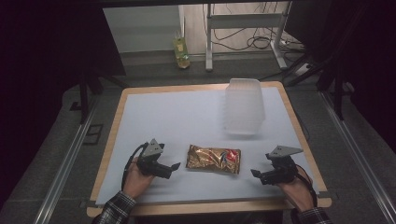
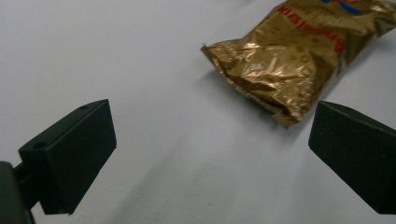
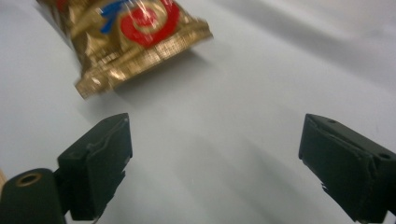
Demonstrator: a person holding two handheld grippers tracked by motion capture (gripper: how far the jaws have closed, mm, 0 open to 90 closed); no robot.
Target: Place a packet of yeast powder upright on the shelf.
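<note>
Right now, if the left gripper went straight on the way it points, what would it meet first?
Probably the crinkled gold foil snack bag: the open left gripper aims at its near end across bare white table. It lies slightly off-centre, so the gripper might graze it.

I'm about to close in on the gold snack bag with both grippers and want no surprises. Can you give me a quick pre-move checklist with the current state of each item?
1. Left gripper jaws open, nothing between them: ok.
2. Right gripper jaws open, nothing between them: ok.
3. Gold snack bag lying flat on the table, between the two grippers and untouched: ok.
4. Path from each gripper to the nearest bag end free of other things: ok.
5. Clear plastic container standing apart from the bag, farther back: ok.
6. Whether the bag is sealed: cannot tell.
</note>
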